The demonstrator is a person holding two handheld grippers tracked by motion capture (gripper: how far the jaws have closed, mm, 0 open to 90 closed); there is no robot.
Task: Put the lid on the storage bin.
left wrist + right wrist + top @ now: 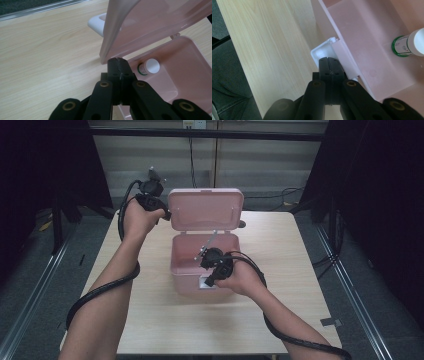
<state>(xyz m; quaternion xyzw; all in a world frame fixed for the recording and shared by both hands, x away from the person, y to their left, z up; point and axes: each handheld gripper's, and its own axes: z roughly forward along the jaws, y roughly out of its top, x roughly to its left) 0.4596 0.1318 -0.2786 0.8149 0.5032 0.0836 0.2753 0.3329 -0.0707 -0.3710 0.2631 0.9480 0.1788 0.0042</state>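
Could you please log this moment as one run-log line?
left gripper: shut, at lid edge | right gripper: shut, at white latch | pink box: open | bottle: inside

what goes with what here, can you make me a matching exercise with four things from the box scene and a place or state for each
Things:
1. lid
2. small bottle
3. left gripper
4. right gripper

Places or states:
a. lying inside the pink box
b. shut, at the white latch on the box front
c. raised, standing open
d. shut, at the lid's edge

Pairs: 1-c, 2-a, 3-d, 4-b
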